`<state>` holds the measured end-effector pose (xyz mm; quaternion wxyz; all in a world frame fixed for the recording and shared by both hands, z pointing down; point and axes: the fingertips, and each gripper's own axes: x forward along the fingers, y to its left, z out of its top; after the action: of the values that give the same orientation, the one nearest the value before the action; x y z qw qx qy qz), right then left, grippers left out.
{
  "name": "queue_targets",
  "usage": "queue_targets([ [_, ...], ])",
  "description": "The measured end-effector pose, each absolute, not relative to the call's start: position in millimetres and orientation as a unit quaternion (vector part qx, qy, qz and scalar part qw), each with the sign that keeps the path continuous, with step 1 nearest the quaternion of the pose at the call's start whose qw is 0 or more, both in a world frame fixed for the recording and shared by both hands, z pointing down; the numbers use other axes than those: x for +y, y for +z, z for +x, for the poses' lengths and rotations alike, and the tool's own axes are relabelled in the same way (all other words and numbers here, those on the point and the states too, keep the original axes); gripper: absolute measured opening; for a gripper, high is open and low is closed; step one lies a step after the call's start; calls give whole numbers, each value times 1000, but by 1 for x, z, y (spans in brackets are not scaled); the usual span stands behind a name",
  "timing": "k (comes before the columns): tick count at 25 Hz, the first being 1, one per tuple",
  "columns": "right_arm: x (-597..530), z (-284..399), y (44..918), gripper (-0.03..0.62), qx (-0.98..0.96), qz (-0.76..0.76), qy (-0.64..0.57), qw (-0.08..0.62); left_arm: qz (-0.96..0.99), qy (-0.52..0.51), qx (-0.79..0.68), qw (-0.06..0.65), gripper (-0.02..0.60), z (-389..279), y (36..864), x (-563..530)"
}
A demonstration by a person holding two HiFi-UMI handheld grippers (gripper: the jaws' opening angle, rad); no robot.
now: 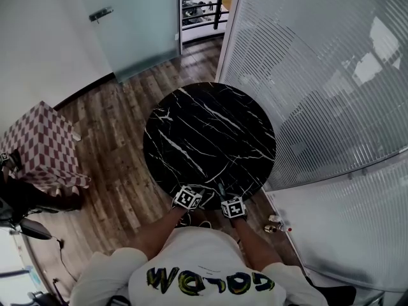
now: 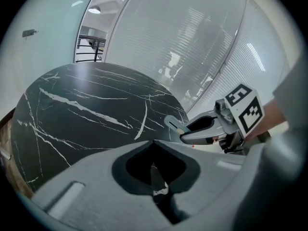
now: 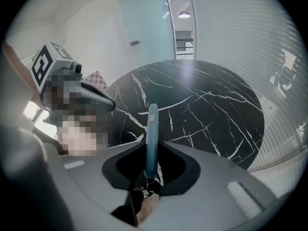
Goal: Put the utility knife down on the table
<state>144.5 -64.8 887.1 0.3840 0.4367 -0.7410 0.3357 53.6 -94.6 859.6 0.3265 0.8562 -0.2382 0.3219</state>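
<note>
Knife (image 3: 152, 134), blue, clamped in right gripper (image 3: 152, 165) over the near edge of the table (image 1: 191, 120).
We grip it by one end, jaws pressed on its sides, the rest pointing out and down at the black marble for lowering flat before release; it does not yet lie there, we judge. Left gripper (image 2: 154, 148): empty, jaws together, just beside, clear of the drop.

Round table (image 1: 210, 132), black marble with white veining, on a wooden plank floor (image 1: 121, 183); its top extends ahead of the left gripper (image 2: 154, 142) and right gripper (image 3: 153, 146).
</note>
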Motion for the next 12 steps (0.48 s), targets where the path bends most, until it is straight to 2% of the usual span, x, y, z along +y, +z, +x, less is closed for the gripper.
queue_targets([
  [12, -60, 142, 898, 74, -738, 426, 345, 393, 842, 332, -248, 346, 0, 46, 872, -97],
])
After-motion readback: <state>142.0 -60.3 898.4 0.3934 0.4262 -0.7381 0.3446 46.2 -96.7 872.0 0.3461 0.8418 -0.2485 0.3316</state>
